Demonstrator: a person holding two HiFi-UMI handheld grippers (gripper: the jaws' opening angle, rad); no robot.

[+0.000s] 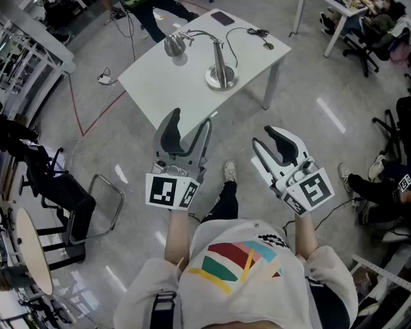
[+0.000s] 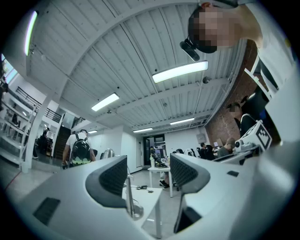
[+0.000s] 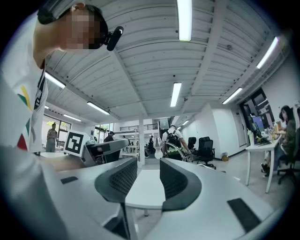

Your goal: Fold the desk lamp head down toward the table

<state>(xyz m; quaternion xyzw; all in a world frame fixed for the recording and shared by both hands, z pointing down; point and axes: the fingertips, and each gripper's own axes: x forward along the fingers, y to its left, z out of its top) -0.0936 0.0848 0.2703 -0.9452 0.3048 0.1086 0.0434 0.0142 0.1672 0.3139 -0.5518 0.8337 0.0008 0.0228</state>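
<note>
A chrome desk lamp stands on the white table (image 1: 167, 90) ahead of me, its round base (image 1: 221, 78) near the front edge. The curved arm carries the lamp head (image 1: 173, 45) to the left. Both grippers hang in the air short of the table, apart from the lamp. My left gripper (image 1: 188, 133) is open and empty; in the left gripper view (image 2: 147, 176) the lamp's post (image 2: 130, 199) shows between its jaws, far off. My right gripper (image 1: 272, 146) is open and empty too; in the right gripper view (image 3: 143, 176) the lamp head (image 3: 158, 150) shows beyond the table top (image 3: 143, 190).
On the table lie a black cable (image 1: 255, 32) and a dark flat object (image 1: 223, 18). A metal-frame chair (image 1: 106, 199) stands on the floor at my left, office chairs (image 1: 369, 45) and another desk at the right. A red cable (image 1: 80, 115) runs along the floor.
</note>
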